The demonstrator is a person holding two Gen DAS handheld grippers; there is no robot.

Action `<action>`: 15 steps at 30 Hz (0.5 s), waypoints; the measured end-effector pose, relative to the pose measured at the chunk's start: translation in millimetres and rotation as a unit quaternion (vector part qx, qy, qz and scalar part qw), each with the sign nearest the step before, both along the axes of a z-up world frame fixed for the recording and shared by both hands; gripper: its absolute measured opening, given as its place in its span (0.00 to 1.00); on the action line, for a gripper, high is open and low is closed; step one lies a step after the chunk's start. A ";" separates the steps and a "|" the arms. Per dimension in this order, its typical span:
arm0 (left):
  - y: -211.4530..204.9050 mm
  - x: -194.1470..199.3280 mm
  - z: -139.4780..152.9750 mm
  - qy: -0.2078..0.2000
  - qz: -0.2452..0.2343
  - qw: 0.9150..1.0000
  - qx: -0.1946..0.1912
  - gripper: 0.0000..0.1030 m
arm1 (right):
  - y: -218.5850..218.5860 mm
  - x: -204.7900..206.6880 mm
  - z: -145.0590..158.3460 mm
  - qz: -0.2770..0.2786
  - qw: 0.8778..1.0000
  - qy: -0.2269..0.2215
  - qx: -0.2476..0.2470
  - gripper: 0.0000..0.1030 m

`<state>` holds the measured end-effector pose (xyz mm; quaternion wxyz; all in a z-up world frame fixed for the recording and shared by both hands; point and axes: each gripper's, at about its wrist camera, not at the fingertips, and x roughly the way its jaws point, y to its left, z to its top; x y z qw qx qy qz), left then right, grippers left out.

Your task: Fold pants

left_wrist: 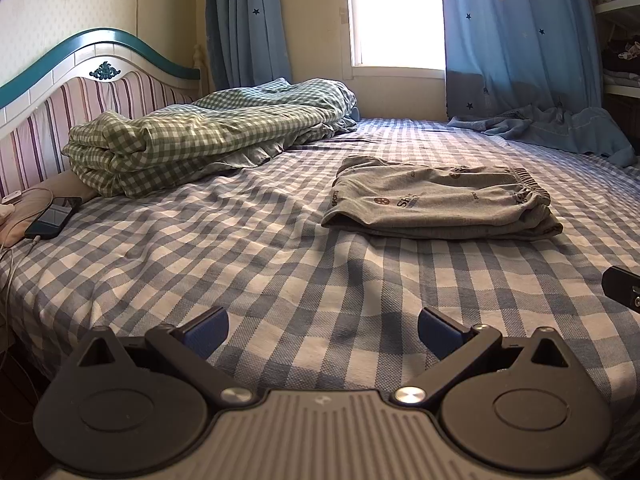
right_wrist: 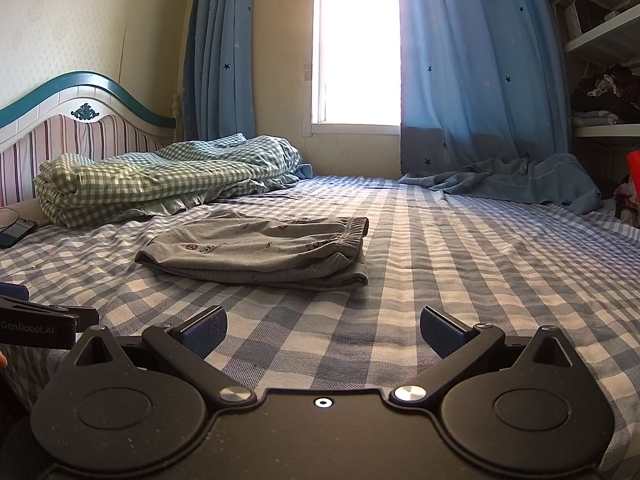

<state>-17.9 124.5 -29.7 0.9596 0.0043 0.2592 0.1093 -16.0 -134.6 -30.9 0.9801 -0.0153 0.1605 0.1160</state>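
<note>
Grey printed pants (left_wrist: 436,204) lie folded into a flat stack on the blue checked bed sheet (left_wrist: 240,264), waistband to the right. They also show in the right wrist view (right_wrist: 264,254), left of centre. My left gripper (left_wrist: 323,330) is open and empty, low over the sheet, well short of the pants. My right gripper (right_wrist: 323,330) is open and empty, also short of the pants. The left gripper's side shows at the left edge of the right wrist view (right_wrist: 40,320). A part of the right gripper shows at the right edge of the left wrist view (left_wrist: 622,286).
A rolled green checked quilt (left_wrist: 208,136) lies by the striped headboard (left_wrist: 80,96). A phone (left_wrist: 54,216) on a cable lies at the bed's left. A blue cloth (left_wrist: 560,128) lies at the far right under the curtain. Shelves (right_wrist: 604,80) stand at the right.
</note>
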 end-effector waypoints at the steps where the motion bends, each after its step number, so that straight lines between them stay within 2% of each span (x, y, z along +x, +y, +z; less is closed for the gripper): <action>1: 0.1 0.1 -0.1 0.000 0.000 1.000 0.000 1.00 | 0.0 0.0 0.0 0.000 1.000 0.000 0.000 0.99; 15: 1.6 1.5 -0.4 0.001 -0.007 1.000 -0.007 1.00 | 0.0 0.5 -0.1 0.000 1.000 0.001 0.000 0.99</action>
